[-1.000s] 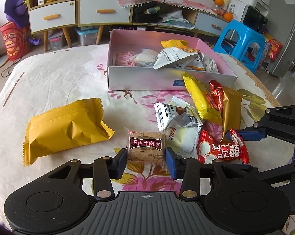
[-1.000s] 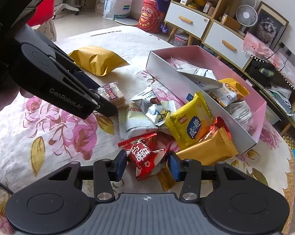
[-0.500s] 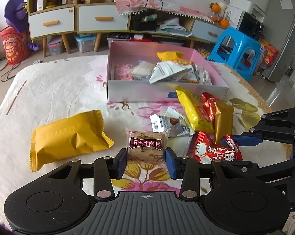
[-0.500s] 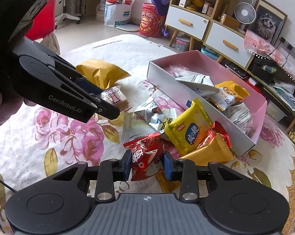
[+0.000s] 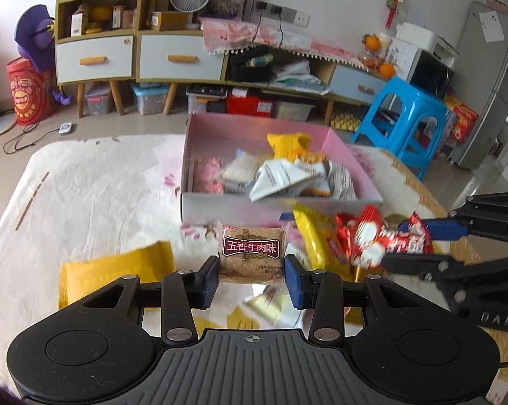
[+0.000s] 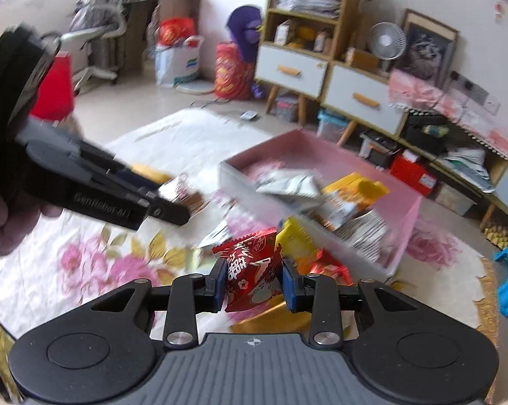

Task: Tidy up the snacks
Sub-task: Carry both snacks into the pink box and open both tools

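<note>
A: Left gripper (image 5: 251, 271) clamped on a clear-wrapped biscuit pack (image 5: 251, 255). Brown crumbly slab inside, maroon label, white characters 五香牛肉味. Pack is off the floral tablecloth (image 5: 95, 182), in front of the pink box (image 5: 281, 204).

B: Right gripper (image 6: 253, 285) is pinched tight on a red snack packet (image 6: 252, 270); its blue pads (image 6: 289, 285) dent the wrapper. White characters and a small flower print on it, too creased to read. Packet also clear of the cloth, near the box's front corner.

A: Box contents: white-grey sachets, a yellow wrapper, something pink. All smeared by motion, no print legible.

B: The loose pile below the right gripper is blurred too. A yellow packet (image 6: 299, 246) and a gold one (image 6: 267, 317) are partly covered by the red packet.

A: The large yellow bag (image 5: 115, 266) is half hidden behind the left gripper's body.

B: Raised lettering on that gripper's arm starts "GenRobot"; the rest is blurred. A hand (image 6: 4, 222) at the frame edge, cut off.
</note>
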The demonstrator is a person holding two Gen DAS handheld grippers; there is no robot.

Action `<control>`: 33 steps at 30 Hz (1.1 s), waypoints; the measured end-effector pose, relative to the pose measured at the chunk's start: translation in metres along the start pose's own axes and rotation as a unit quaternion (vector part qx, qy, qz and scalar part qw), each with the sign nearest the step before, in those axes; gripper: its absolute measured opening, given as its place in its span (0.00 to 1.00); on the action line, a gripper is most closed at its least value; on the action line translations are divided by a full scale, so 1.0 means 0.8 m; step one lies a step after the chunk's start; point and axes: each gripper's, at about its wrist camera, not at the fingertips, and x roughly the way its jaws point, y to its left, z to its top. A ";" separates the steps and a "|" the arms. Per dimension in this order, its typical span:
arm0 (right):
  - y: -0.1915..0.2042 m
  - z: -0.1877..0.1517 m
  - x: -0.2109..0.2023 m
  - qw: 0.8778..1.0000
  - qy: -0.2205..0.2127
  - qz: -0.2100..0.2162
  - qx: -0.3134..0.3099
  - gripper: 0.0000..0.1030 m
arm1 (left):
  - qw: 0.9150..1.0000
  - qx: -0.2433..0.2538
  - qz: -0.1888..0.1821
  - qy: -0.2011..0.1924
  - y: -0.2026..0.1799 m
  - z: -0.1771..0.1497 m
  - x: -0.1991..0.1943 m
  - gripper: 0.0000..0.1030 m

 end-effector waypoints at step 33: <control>-0.151 0.020 0.121 0.949 -0.051 -0.125 0.283 0.24 | 0.994 -0.067 0.072 -0.044 0.009 0.106 0.135 0.38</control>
